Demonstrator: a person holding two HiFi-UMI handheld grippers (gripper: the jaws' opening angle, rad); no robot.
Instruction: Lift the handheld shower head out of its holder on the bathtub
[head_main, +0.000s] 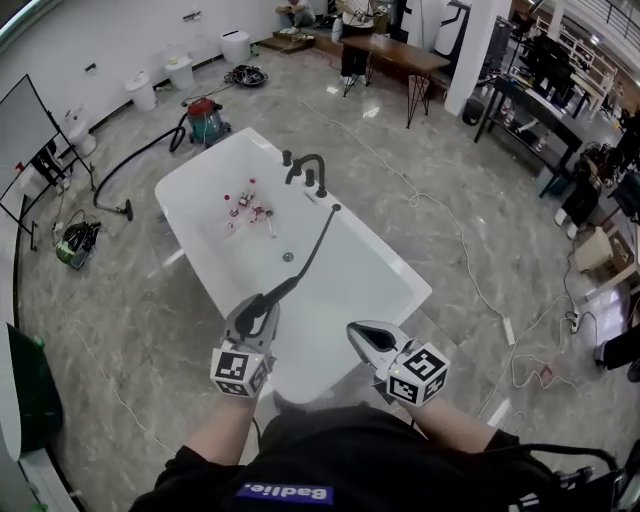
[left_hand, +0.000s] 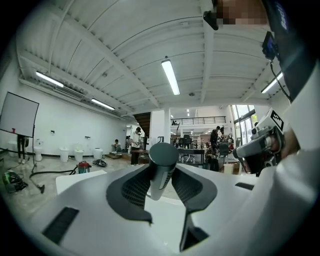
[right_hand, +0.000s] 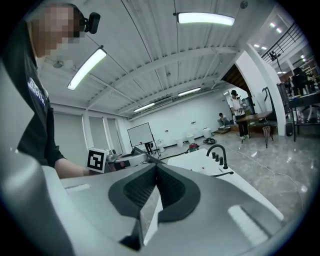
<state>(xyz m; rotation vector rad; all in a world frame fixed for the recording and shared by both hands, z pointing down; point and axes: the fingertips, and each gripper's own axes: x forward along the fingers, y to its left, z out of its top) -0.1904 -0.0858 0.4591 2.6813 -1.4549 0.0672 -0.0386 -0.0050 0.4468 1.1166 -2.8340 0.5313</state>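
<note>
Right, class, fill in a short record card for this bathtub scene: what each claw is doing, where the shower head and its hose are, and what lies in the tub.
left claw: shut on the dark handle of the handheld shower head
right claw: shut, nothing in it
handheld shower head: held over the near end of the bathtub
hose: runs from the shower head back to the rim by the black faucet
in the tub: small red and white items, too small to name; drain

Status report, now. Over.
Left gripper shut on shower head, held over near end of bathtub. Right gripper shut, empty. Hose runs toward faucet; nothing blocking.
</note>
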